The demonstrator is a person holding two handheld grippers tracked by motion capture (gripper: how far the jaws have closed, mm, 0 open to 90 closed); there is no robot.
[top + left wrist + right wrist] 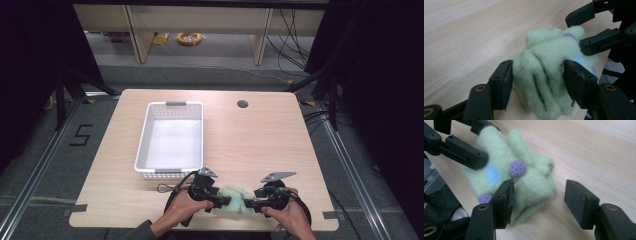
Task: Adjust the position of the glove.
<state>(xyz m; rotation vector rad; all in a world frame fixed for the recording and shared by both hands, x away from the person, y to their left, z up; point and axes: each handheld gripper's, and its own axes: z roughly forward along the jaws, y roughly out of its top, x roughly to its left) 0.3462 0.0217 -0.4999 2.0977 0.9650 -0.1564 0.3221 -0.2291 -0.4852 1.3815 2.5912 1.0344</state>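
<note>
The folded green glove (235, 198) lies bunched on the table (260, 140), long axis between the grippers, left gripper (537, 77) clenching it, right gripper (539, 202) released around it.

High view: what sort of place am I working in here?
Probably a lab or recording bay: a bare wooden table walled by black curtains, a taped "5" on the floor and loose cables behind.

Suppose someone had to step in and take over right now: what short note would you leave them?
Left hand-held gripper: jaws around the fluffy pale green fabric item with purple dots, pads at its sides; grip not certain.
Right hand-held gripper: open, one jaw touching the item, the other apart.
The item lies bunched on the wooden table near the front edge. The white plastic basket stands behind, with nothing in it.
Left: probably finish handling the item; where it goes is unclear.
</note>
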